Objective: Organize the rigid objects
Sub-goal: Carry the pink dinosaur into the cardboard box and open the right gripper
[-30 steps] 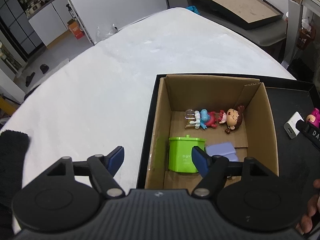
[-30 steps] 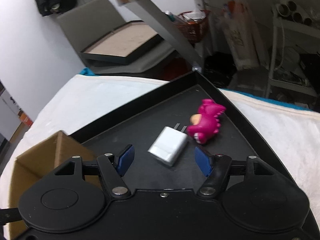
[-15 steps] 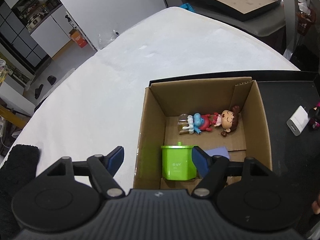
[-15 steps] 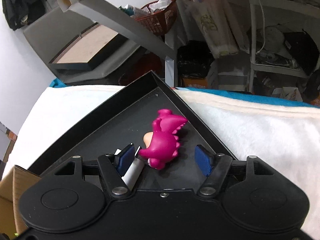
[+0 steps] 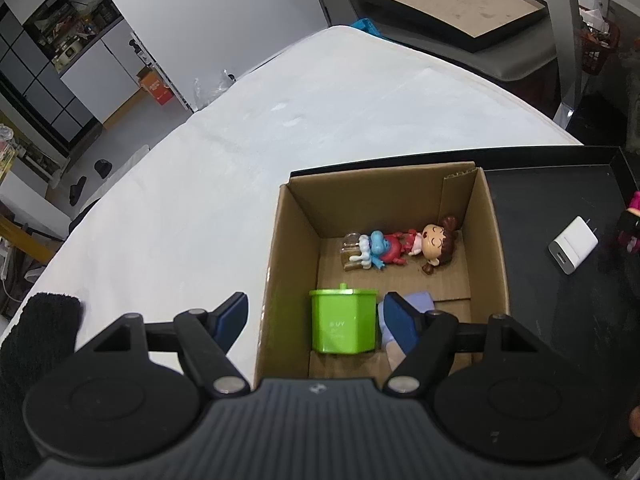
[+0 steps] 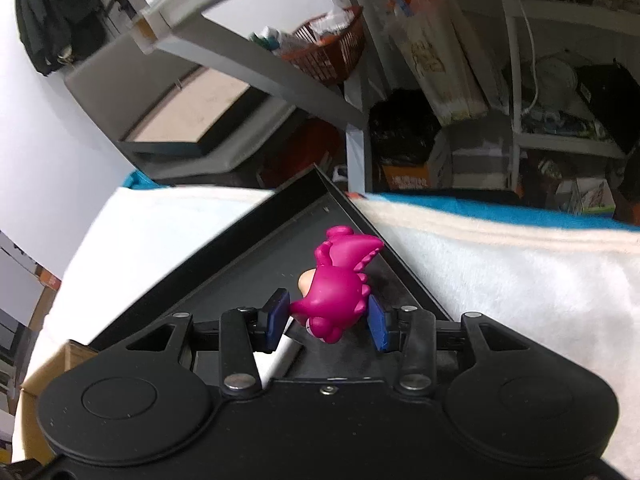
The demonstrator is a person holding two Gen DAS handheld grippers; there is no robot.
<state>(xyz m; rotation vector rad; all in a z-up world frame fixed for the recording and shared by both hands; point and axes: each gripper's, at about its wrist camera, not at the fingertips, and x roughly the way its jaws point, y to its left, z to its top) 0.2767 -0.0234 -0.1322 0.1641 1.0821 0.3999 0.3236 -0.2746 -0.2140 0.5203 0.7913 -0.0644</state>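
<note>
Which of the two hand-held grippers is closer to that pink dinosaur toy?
Right. The right hand-held gripper is closing around the pink dinosaur toy; the left hand-held gripper hovers over the cardboard box, well away.

white charger (image 6: 280,354) mostly hidden behind claw, purple item (image 5: 416,304) half-covered

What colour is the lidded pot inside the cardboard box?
Bright green lidded pot; the left wrist view shows it best.

Black left gripper (image 5: 314,316); blue pads (image 5: 232,314); silver screws.
</note>
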